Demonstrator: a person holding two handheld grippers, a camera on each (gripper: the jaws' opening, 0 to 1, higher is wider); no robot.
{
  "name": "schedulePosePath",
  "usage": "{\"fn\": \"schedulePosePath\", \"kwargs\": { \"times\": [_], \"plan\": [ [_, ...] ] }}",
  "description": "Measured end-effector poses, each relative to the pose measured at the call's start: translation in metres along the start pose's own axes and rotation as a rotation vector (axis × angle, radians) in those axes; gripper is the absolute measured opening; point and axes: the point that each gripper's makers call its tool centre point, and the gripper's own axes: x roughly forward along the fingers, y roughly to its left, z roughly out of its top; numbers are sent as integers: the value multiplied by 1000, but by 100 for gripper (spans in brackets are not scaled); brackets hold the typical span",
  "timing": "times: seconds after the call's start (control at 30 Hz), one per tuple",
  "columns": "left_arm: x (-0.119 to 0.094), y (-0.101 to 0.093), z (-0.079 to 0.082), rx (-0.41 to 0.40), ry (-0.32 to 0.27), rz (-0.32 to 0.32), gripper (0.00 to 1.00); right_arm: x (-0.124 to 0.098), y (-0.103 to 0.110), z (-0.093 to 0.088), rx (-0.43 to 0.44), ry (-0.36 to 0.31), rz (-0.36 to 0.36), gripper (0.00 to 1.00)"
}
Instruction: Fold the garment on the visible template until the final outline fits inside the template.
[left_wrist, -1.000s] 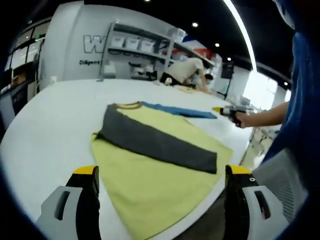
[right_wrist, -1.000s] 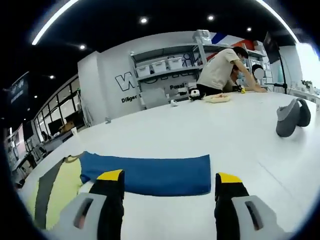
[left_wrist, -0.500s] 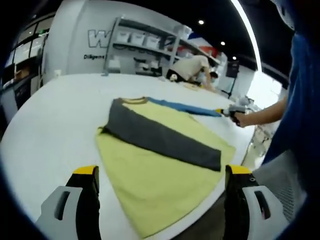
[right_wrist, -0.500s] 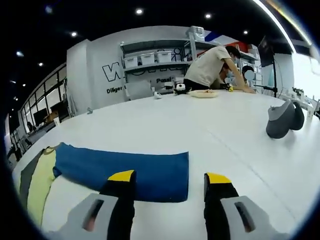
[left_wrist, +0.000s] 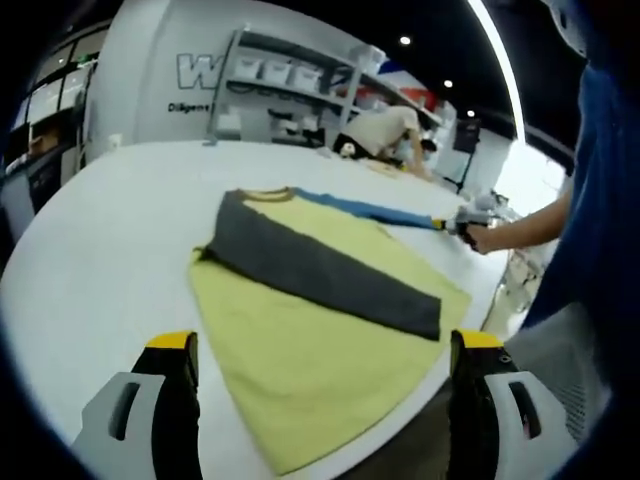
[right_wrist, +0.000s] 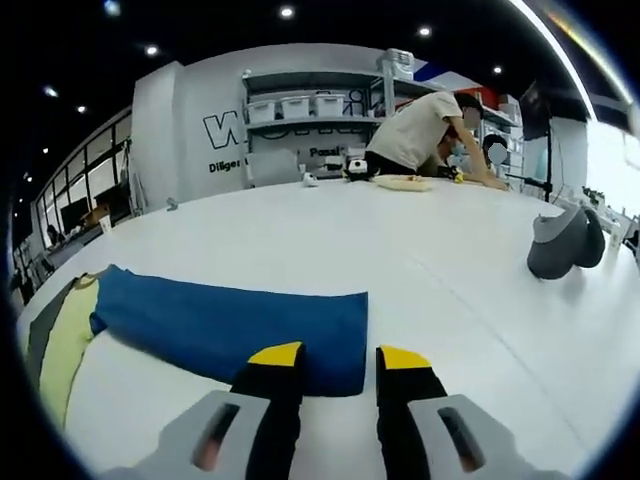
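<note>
White table bears garment, grey cap.

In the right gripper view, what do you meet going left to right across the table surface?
Yellow garment body → blue sleeve → right gripper, jaws nearly closed at the sleeve's cuff edge → grey cap.
</note>
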Motion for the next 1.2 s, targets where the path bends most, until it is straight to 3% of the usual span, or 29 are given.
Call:
{"fn": "schedulePosePath", "kwargs": {
  "times": [0.2, 0.6, 0.93, 1.2],
  "plan": [
    [0, -1, -1, -6, -3, 6, 99, 3, -6, -4, -100, 28, -23, 13],
    [-2, -8, -1, -9, -11, -5, 99, 3, -3, -4, -96, 34, -24, 0],
    [1, -16, -5, 13, 11, -26, 99, -4, 0, 5, -65, 11, -5, 0],
    [1, -18, -5, 17, 6, -32, 99, -12, 13, 23, -77, -22, 20, 0]
  ]
}}
